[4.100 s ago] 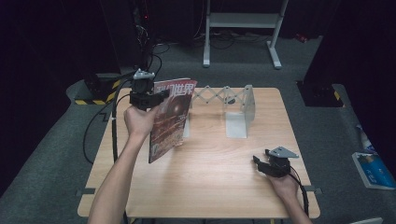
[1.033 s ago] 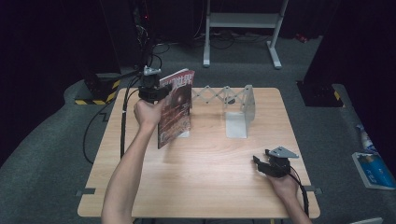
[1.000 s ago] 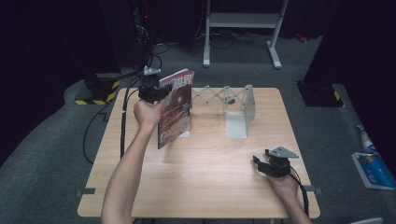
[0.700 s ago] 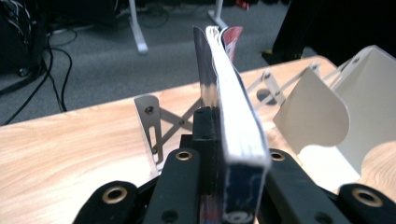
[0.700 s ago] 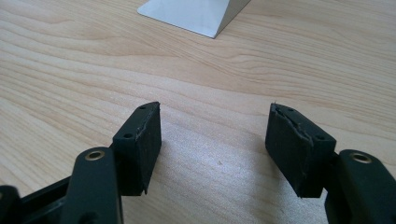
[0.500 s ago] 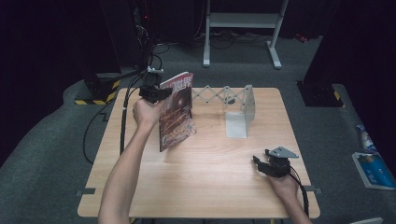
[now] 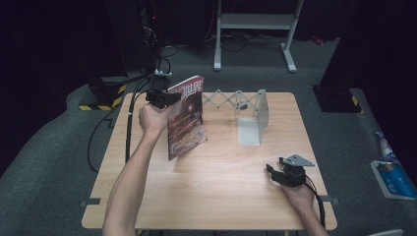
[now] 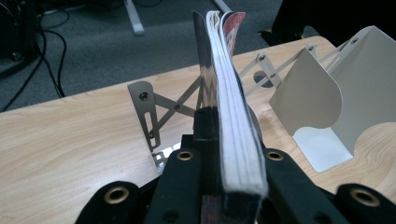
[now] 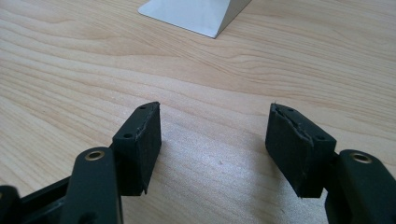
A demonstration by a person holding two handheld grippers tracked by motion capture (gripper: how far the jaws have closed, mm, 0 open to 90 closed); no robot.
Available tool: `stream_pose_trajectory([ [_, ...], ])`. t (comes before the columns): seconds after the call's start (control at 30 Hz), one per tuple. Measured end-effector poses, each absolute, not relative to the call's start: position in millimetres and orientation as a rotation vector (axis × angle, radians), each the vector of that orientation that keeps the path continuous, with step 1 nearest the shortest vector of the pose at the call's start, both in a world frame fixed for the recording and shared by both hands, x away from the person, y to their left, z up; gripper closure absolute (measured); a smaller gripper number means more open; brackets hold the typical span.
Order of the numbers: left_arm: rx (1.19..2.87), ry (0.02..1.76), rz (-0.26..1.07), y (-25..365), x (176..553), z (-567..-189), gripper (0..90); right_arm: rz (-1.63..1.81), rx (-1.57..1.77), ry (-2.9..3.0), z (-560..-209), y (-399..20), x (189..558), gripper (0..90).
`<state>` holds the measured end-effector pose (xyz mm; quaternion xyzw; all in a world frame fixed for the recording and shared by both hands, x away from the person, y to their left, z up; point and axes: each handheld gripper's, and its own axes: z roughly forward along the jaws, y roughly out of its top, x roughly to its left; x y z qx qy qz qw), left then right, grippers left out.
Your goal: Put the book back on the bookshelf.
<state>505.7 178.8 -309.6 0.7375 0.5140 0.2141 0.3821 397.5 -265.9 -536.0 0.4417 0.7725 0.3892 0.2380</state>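
A magazine (image 7: 186, 118) with a dark red cover is held upright above the table's left half, and my left gripper (image 7: 164, 97) is shut on its upper edge. In the left gripper view the magazine's page edges (image 8: 233, 116) run up between the two black jaws, which press on both covers. Just beyond it stands an extendable metal book rack (image 7: 246, 110) with white end plates (image 8: 327, 98). My right gripper (image 7: 281, 173) rests low near the table's front right, open, with bare wood between its pads (image 9: 140, 144).
The wooden table (image 7: 216, 196) has bare room in front and at the left. The rack's scissor links (image 7: 223, 98) span the back middle. Cables (image 7: 130, 118) trail off the table's left back corner. A blue-and-white object (image 7: 393, 177) lies on the floor at the right.
The left hand has shifted the magazine slightly right, toward the rack, and stood it more upright. The right gripper has stayed put.
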Motion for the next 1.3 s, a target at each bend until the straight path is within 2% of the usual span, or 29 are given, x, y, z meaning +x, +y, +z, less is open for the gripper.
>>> stream_pose_trajectory([
  [0.3,1.823,1.272,0.63,181.5,498.2,-303.7,83.8,1.068,1.21,2.115,-536.0,-265.8,397.5,36.1],
  [0.63,1.753,1.256,0.643,182.9,493.8,-314.9,83.7,1.067,1.209,2.115,-536.0,-265.9,397.5,36.1],
  [1.3,1.88,1.312,0.571,181.9,496.7,-315.8,82.8,1.067,1.209,2.118,-536.1,-265.8,397.6,36.1],
])
